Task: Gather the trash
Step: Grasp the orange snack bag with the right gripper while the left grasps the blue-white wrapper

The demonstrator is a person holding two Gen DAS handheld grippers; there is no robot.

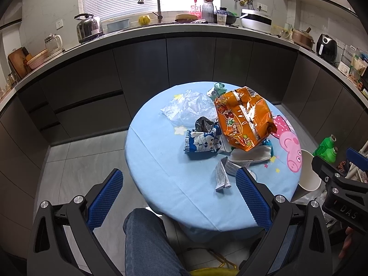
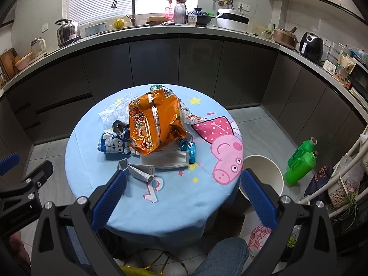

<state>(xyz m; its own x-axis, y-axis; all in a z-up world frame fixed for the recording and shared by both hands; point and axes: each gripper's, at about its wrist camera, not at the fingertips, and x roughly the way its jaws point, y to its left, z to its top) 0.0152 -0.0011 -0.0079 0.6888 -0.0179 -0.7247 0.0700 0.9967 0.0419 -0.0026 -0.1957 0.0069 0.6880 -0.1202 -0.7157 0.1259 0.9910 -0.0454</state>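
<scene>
Trash lies on a small round table with a blue cartoon cloth (image 1: pixel 161 172) (image 2: pixel 179 202). It includes a large orange snack bag (image 1: pixel 243 119) (image 2: pixel 154 124), a blue-and-white wrapper (image 1: pixel 202 143) (image 2: pixel 115 146), a clear plastic bag (image 1: pixel 188 108) (image 2: pixel 112 112), a crumpled paper slip (image 1: pixel 222 173) (image 2: pixel 140 169) and a white flat packet (image 1: pixel 250 155) (image 2: pixel 170 159). A white waste bin (image 1: pixel 308 172) (image 2: pixel 264 174) stands on the floor right of the table. My left gripper (image 1: pixel 179 181) and my right gripper (image 2: pixel 184 181) are both open and empty, above the table's near edge.
Dark cabinets and a countertop (image 1: pixel 184 31) with a sink, kettle and appliances run behind the table. Green bottles (image 2: pixel 301 158) and a white rack (image 2: pixel 349 165) stand on the floor at right. A person's knee (image 1: pixel 147 241) is below the table's near side.
</scene>
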